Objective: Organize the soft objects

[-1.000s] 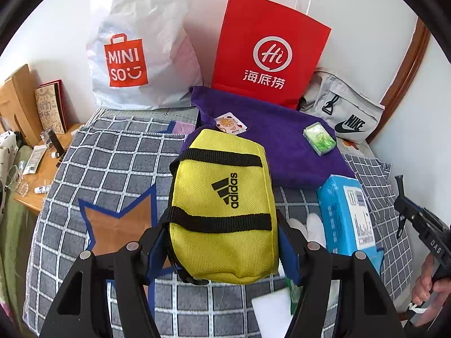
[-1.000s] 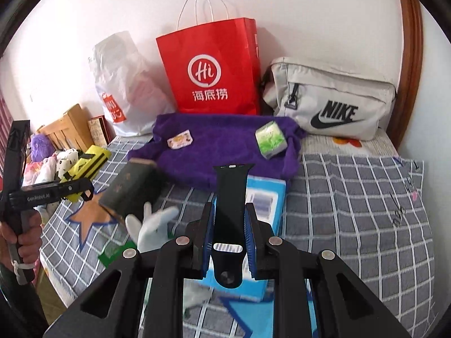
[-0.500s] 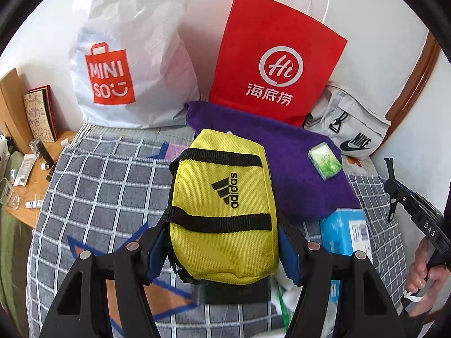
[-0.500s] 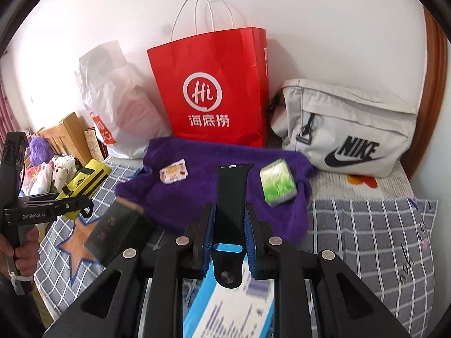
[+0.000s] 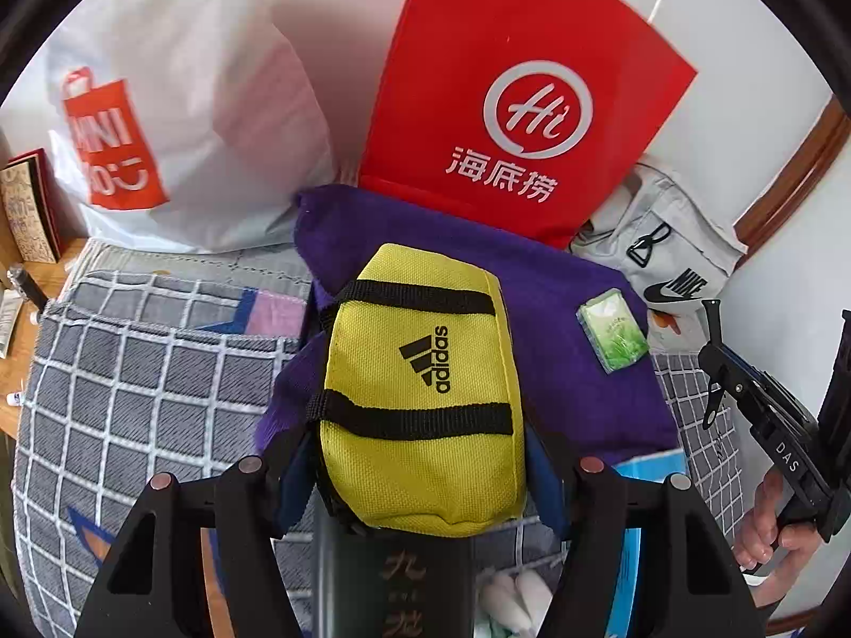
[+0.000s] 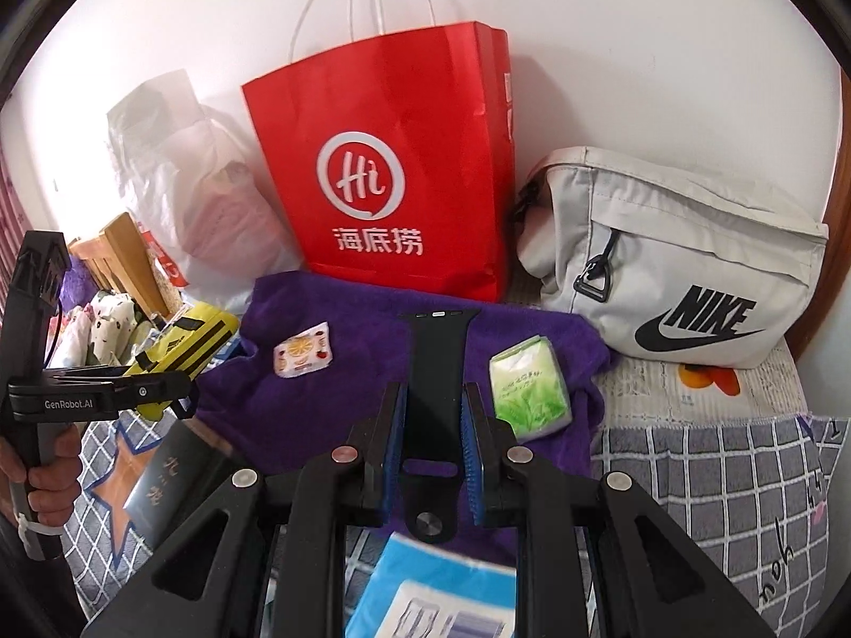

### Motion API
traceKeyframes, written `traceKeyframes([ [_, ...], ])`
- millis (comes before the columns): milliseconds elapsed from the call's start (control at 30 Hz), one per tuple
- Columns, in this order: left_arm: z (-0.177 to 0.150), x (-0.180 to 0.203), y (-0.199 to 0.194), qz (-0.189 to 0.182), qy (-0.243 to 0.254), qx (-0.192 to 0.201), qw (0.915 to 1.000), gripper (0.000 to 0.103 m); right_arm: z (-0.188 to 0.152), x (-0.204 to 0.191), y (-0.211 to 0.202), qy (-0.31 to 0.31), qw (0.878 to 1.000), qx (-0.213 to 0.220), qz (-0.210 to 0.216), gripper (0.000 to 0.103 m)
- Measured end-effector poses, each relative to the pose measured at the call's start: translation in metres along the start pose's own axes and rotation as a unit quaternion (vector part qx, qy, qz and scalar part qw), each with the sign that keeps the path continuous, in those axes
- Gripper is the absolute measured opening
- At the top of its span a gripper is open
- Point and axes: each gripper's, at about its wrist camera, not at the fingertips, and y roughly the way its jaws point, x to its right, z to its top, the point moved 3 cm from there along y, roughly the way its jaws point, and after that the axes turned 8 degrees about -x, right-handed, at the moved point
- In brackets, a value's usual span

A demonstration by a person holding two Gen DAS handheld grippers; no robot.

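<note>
My left gripper [image 5: 420,457] is shut on a yellow Adidas pouch [image 5: 420,383] with black straps, carried above the near edge of a purple towel [image 5: 574,372]. From the right wrist view the same pouch [image 6: 183,340] shows at the left in that gripper [image 6: 159,385], a hand below it. My right gripper [image 6: 433,420] is shut on a black watch strap [image 6: 433,372], held upright over the purple towel [image 6: 367,351]. On the towel lie a green tissue pack [image 6: 529,385] and a small fruit-print sachet [image 6: 303,353].
A red paper bag [image 6: 393,175], a white Miniso plastic bag [image 5: 175,122] and a grey Nike bag [image 6: 681,266] stand against the wall. A blue tissue box [image 6: 441,595] and a dark box [image 6: 170,478] lie on the checked bedspread [image 6: 718,484]. A wooden side table [image 5: 16,287] is at left.
Both grippers have moved forward toward the wall; the bags and towel loom larger. The yellow pouch now hangs over the towel's edge, and the strap is over the towel instead of the blue box.
</note>
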Motion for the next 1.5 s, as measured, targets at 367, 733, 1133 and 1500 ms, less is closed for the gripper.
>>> traceKeyframes([
  [367,0.022,0.002,0.043,-0.001,0.004,-0.027,0.9996,0.065,-0.009,0.030,0.053,0.018,0.998,-0.054,0.013,0.021],
  [733,0.024,-0.002,0.067,0.007,0.010,-0.053,0.9985,0.065,-0.020,0.037,0.075,0.003,0.995,-0.099,0.004,0.021],
  [1133,0.021,0.004,0.088,0.015,0.013,-0.075,0.9970,0.067,-0.027,0.043,0.098,0.013,0.991,-0.131,-0.005,0.022],
  [1500,0.020,0.011,0.094,0.009,0.011,-0.094,0.9955,0.071,-0.026,0.040,0.091,0.005,0.992,-0.125,-0.008,0.054],
])
